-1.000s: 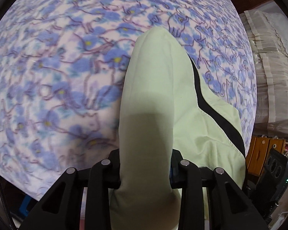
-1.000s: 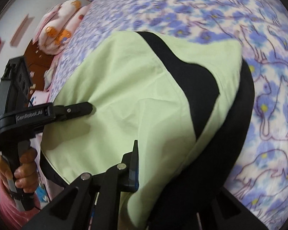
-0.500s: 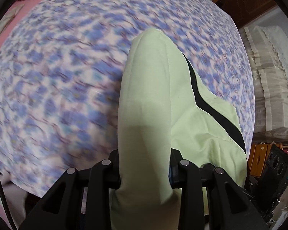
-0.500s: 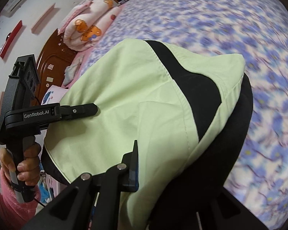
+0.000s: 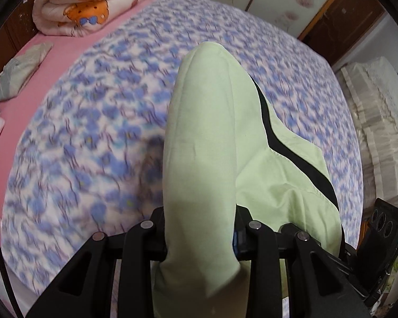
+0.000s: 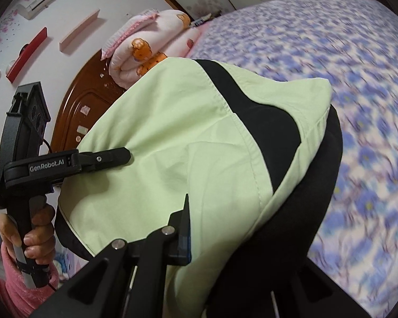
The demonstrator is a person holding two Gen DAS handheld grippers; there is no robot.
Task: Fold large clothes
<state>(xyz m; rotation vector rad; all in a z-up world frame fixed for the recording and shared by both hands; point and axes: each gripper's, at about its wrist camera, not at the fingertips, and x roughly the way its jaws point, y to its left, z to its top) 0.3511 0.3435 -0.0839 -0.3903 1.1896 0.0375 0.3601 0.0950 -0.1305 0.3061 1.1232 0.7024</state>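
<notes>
While the flowered bedspread (image 5: 98,137) streaks past in a blur across most of both views, you've got the big pale-green garment (image 5: 204,145) up off it, hanging down the middle of the left wrist frame and filling the centre of the right one. It's soft, light cloth, so I'd judge it will sag and swing wherever you don't support it; the stitched green edge and the thicker black panel (image 6: 265,122) look like the firmest places to hold. Your left gripper (image 5: 201,235), bottom centre, has its jaws part-closed, pinching a thick fold of green. Your right gripper (image 6: 225,238), bottom of its frame, is pressed nearly together on the cloth where green meets black. Your hand (image 6: 37,228) at lower left grips the other tool's handle.

Against a second ago, the grips are unchanged, but the views have tipped up: the rolled bear-print quilt (image 5: 85,5) now shows at upper left, with the pink sheet (image 5: 66,45) and the wooden headboard (image 6: 90,103) exposed.
</notes>
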